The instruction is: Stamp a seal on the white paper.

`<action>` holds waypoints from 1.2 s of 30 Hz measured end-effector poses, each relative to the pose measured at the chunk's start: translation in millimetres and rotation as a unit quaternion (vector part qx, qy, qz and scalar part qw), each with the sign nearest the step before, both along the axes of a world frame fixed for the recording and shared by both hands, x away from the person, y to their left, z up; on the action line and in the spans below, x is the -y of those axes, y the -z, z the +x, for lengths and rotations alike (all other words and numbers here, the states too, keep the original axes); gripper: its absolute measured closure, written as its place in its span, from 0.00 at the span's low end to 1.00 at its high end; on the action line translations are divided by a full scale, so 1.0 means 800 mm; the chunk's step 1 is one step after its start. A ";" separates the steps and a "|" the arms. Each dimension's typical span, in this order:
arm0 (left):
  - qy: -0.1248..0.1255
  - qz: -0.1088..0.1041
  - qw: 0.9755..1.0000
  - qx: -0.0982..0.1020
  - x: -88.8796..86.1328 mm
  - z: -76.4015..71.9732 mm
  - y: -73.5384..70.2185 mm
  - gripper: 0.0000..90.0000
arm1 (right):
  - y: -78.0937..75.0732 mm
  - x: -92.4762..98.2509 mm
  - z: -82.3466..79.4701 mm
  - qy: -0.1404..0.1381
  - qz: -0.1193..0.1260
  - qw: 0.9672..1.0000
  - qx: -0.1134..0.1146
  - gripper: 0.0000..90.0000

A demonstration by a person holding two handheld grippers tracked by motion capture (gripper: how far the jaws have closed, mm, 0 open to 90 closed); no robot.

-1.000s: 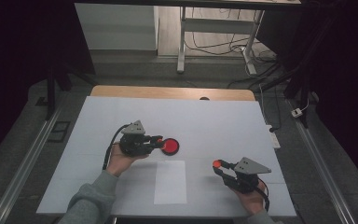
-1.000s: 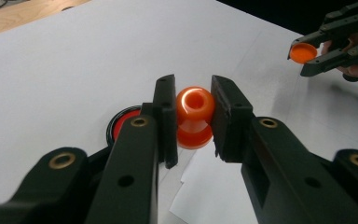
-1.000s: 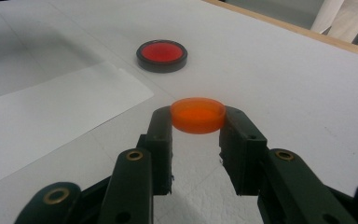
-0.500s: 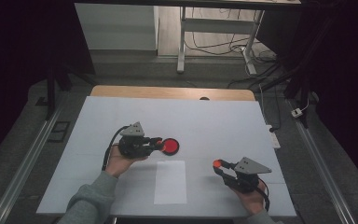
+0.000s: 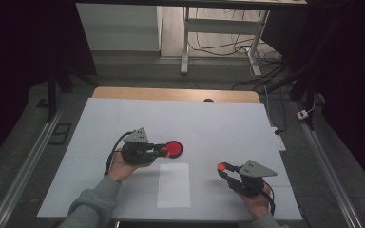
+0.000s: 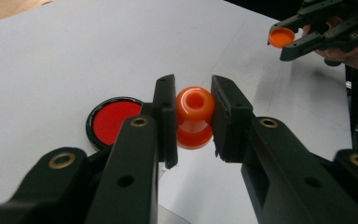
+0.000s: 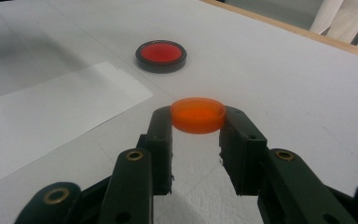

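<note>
lots of bare white table (image 5: 218, 123) all round. left gripper (image 6: 193, 116) pinches orange spool (image 6: 194, 116); right gripper (image 7: 198, 121) pinches orange cap (image 7: 198, 115).

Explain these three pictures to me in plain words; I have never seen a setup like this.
A person sits at a white table and holds a hand-held black grasping tool in each hand. The high view looks down from above. The other two pictures come from small cameras riding on each tool, looking along its two jaws.

The left tool is shut on an orange spool-shaped piece. The right tool is shut on a shallow orange cap.

On the table lie a round black dish with a red centre, next to the left tool's tip, and a white sheet of paper between the two hands.
</note>
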State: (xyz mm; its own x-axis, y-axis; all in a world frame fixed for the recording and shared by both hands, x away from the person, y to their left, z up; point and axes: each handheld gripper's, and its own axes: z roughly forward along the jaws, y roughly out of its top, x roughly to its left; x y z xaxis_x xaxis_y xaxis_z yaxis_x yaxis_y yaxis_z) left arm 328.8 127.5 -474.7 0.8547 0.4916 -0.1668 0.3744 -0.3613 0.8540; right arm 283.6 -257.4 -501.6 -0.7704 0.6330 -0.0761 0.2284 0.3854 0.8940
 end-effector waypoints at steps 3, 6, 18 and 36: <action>0.006 0.002 1.000 0.000 0.002 -0.001 0.002 0.80 | 0.000 0.001 0.001 0.000 0.000 1.000 0.001 0.72; 0.014 0.008 1.000 0.000 0.006 -0.002 0.004 0.80 | 0.001 0.000 0.001 0.000 0.000 1.000 0.000 0.72; 0.022 0.014 1.000 -0.003 0.015 -0.007 0.006 0.80 | 0.001 -0.001 0.000 0.000 -0.002 1.000 -0.001 0.72; 0.033 0.020 0.999 -0.010 0.025 -0.018 0.007 0.80 | 0.002 -0.001 0.000 0.003 -0.005 1.000 -0.001 0.72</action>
State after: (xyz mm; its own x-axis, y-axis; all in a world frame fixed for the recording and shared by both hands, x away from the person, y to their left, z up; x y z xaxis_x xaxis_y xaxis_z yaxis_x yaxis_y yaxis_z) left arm 314.1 107.8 -480.3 0.8825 0.4402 -0.1657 0.3656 -0.4204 0.8304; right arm 284.0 -256.9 -502.9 -0.7667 0.6368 -0.0814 0.2321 0.3931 0.8897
